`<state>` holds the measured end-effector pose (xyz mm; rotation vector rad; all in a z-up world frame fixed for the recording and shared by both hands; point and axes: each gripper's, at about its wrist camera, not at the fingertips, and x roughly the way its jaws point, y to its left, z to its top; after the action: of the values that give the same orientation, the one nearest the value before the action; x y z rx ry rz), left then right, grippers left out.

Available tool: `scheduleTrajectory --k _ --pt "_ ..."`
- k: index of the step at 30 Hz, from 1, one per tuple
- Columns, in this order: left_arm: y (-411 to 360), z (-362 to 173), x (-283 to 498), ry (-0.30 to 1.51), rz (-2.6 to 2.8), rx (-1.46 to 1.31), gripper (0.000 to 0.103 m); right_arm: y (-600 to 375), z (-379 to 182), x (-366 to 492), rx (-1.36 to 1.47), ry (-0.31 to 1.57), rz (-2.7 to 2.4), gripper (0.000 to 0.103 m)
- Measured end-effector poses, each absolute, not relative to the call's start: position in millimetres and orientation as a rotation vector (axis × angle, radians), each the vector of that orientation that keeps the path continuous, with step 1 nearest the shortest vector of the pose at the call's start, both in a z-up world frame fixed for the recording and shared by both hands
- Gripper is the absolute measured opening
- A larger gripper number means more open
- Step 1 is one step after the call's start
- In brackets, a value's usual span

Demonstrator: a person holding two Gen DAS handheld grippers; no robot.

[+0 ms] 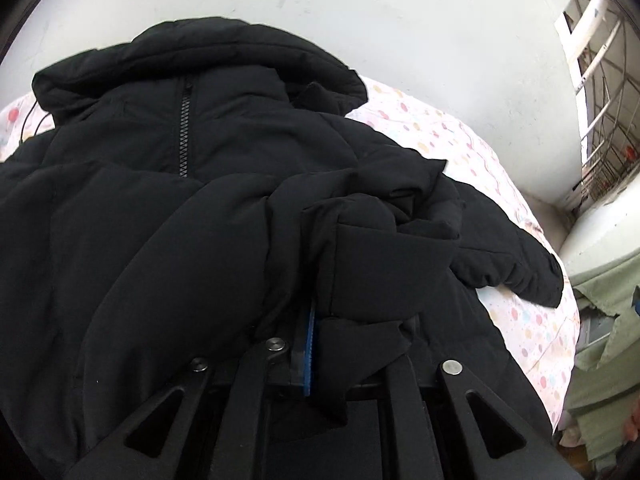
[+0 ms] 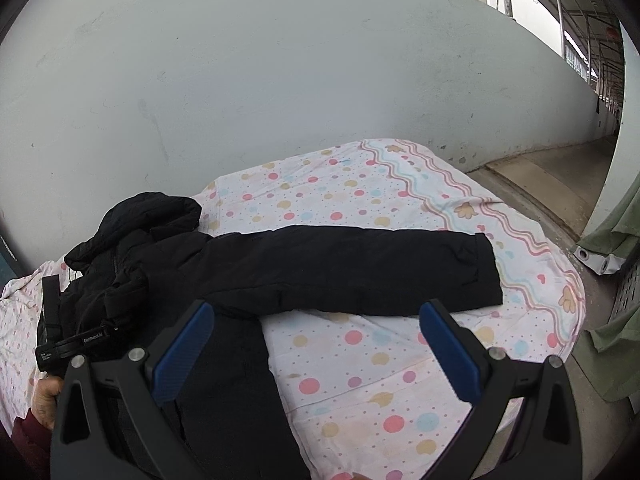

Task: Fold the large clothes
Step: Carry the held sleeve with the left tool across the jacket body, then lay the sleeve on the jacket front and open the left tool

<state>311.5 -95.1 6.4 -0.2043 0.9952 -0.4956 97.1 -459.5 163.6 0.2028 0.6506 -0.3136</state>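
A black hooded puffer jacket (image 1: pixel 168 200) lies front up on a polka-dot bed sheet (image 1: pixel 520 320). My left gripper (image 1: pixel 320 344) is shut on a bunched black sleeve (image 1: pixel 380 264), folded across the jacket's body; only one blue pad (image 1: pixel 310 344) shows beside the cloth. In the right wrist view the jacket (image 2: pixel 132 264) lies at the left with its other sleeve (image 2: pixel 360 272) stretched flat to the right. My right gripper (image 2: pixel 316 344) is open and empty, hovering just in front of that sleeve. The left gripper's black body (image 2: pixel 76 344) shows at the left.
A pale wall (image 2: pixel 280 80) runs behind the bed. The sheet's right edge (image 2: pixel 572 304) drops to a concrete floor (image 2: pixel 560 176). Green cloth (image 2: pixel 612 232) hangs at the far right. A window with metal bars (image 1: pixel 600 100) is at the right.
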Motion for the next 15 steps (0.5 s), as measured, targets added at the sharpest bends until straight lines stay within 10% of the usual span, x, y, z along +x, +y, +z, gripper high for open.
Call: scheduleTrajectory --k 6,8,15 --pt "-98.2 21.9 308.8 0.998 -0.559 -0.163 0.038 -433.6 162.8 104.9 0.155 0.651 -0.258 0.103" --pt "-112.6 22.4 306.2 1.0 -0.582 -0.154 0.069 -424.3 162.8 107.3 0.142 0.651 -0.243 0.103" --pt "-118.0 52.9 284.3 0.908 -0.638 -0.129 0.074 -396.6 166.2 110.4 0.091 0.662 -0.188 0.103"
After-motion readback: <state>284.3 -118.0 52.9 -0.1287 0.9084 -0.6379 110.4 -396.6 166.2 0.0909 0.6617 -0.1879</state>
